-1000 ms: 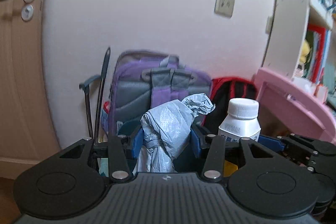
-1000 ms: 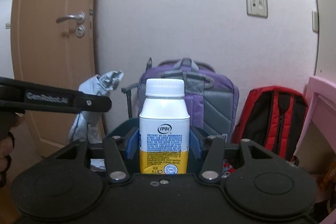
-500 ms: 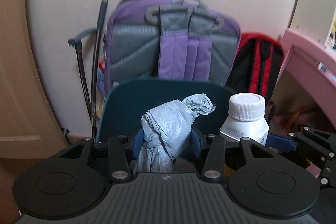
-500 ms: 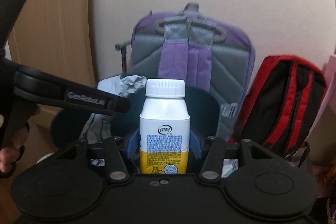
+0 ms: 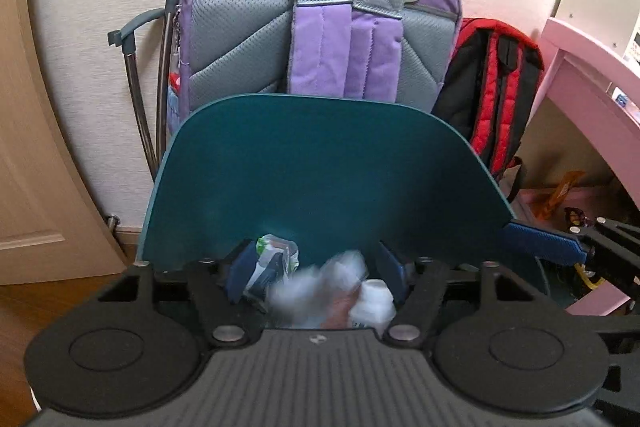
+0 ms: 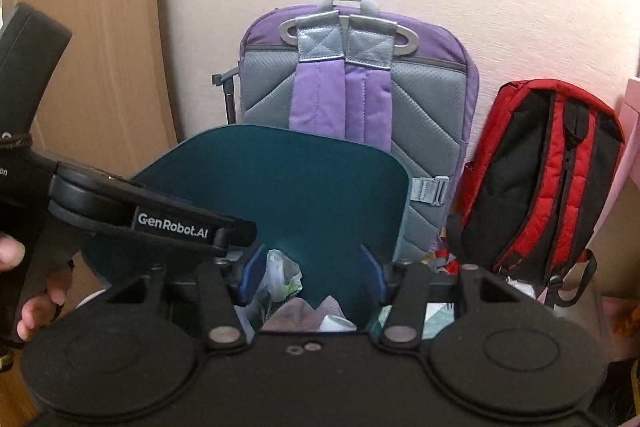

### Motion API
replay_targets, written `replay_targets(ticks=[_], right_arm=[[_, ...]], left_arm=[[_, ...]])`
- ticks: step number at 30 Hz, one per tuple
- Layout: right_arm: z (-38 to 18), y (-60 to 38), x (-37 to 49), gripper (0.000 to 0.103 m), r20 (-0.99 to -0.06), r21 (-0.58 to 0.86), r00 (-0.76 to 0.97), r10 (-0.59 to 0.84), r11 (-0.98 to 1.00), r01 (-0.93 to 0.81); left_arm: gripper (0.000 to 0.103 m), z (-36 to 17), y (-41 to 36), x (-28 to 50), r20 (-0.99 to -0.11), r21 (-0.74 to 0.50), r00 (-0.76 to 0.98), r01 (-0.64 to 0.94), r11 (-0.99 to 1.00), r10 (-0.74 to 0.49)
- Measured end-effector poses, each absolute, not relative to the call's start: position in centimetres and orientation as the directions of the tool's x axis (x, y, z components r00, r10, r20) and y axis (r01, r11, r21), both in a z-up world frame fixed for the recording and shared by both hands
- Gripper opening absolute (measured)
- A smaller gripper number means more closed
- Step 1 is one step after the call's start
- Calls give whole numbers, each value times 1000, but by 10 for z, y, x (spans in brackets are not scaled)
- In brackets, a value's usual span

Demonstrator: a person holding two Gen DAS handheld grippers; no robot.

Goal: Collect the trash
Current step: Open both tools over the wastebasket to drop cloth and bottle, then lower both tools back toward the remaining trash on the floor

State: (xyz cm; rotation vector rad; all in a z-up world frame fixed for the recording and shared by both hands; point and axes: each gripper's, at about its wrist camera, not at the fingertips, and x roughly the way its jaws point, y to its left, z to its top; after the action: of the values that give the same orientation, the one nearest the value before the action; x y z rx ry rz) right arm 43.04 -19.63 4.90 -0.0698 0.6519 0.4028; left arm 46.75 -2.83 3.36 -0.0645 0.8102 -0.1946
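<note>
While both grippers hang open over the bin, let the trash settle before you pull away.

Your left gripper [image 5: 316, 277] has just been spreading its jaws, and nothing is pinched between its blue pads [image 5: 242, 269]; a blurred pale bundle [image 5: 316, 293] shows below them, inside the teal bin [image 5: 320, 163]. Your right gripper [image 6: 312, 273] is released too, jaws wide with no bottle between them. Keep both tips above the rim and lift straight up, so you snag nothing on the bin wall. A small white bottle [image 5: 374, 301] lies on its side among crumpled wrappers [image 6: 280, 273] in the bin, which stands in front of the purple backpack [image 6: 360, 79].
</note>
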Motion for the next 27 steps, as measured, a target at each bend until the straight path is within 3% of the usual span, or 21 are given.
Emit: replay_targets(ticks=[4, 27], right_arm=[[56, -202, 419, 51, -597, 60, 723, 347, 918, -391], [118, -218, 307, 52, -559, 76, 740, 373, 912, -403]], left_arm=[[82, 43, -29, 457, -700, -124, 688, 147, 981, -191], [86, 112, -28, 322, -629, -129, 739, 206, 970, -241]])
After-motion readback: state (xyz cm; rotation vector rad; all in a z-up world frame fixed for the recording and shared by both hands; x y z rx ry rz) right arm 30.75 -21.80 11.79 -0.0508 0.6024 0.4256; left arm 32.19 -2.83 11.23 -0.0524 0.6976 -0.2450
